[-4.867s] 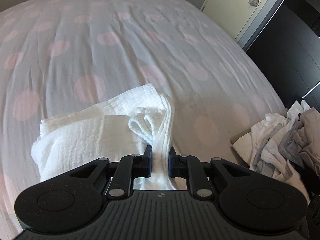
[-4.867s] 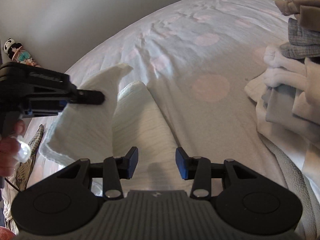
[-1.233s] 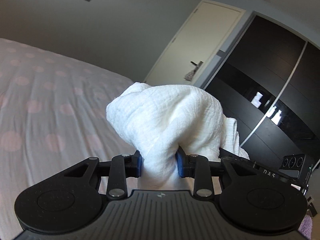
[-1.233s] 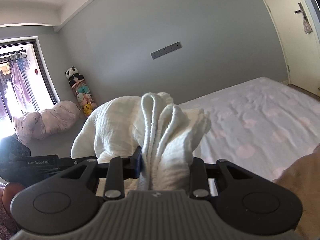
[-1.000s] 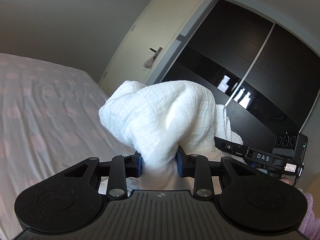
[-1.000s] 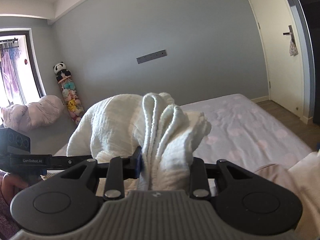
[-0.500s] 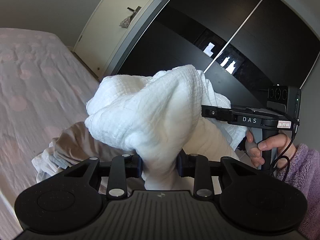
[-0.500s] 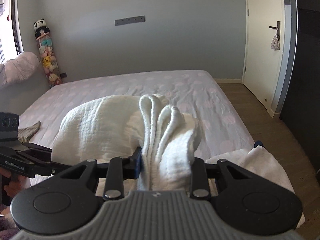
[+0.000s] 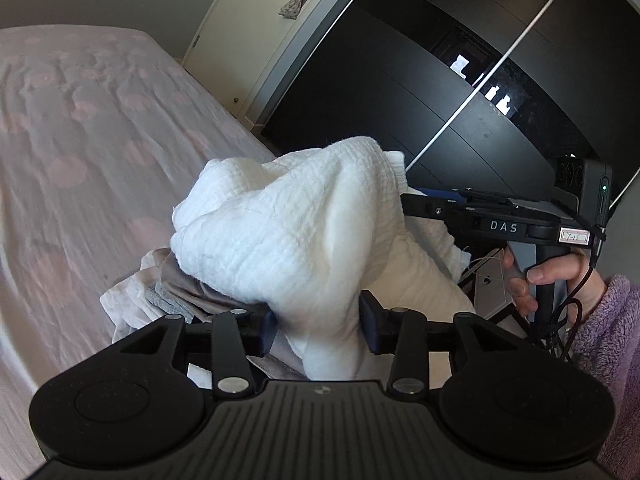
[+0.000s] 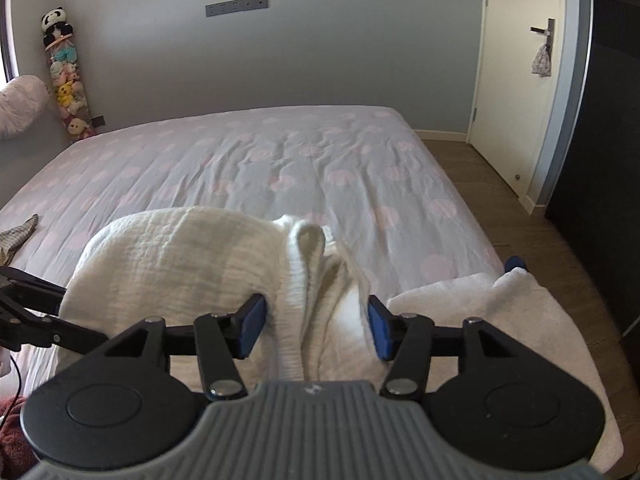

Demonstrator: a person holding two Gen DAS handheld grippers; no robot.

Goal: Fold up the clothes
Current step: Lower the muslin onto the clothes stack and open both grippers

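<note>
A folded white textured garment [image 9: 288, 232] bulges between both grippers, over the pile of unfolded clothes [image 9: 160, 296] at the bed's edge. My left gripper [image 9: 318, 330] has its jaws parted, with the garment's end lying loosely between them. My right gripper [image 10: 314, 326] has its jaws wide apart, and the garment's folded edges [image 10: 308, 264] sit slack in the gap. In the left wrist view the right gripper [image 9: 500, 220] shows at the right, held by a hand in a purple sleeve.
The bed [image 10: 280, 160] with a pink-dotted sheet stretches ahead. A white towel-like cloth [image 10: 480, 304] lies at the near right corner. A black wardrobe [image 9: 440, 80] and a door [image 10: 520, 80] stand at the right. A small checked cloth [image 10: 16, 236] lies at the bed's left.
Both grippers carried the garment off the bed middle, swung it toward the clothes pile and lowered it. Both jaws have opened within the last half second, loosening their hold.
</note>
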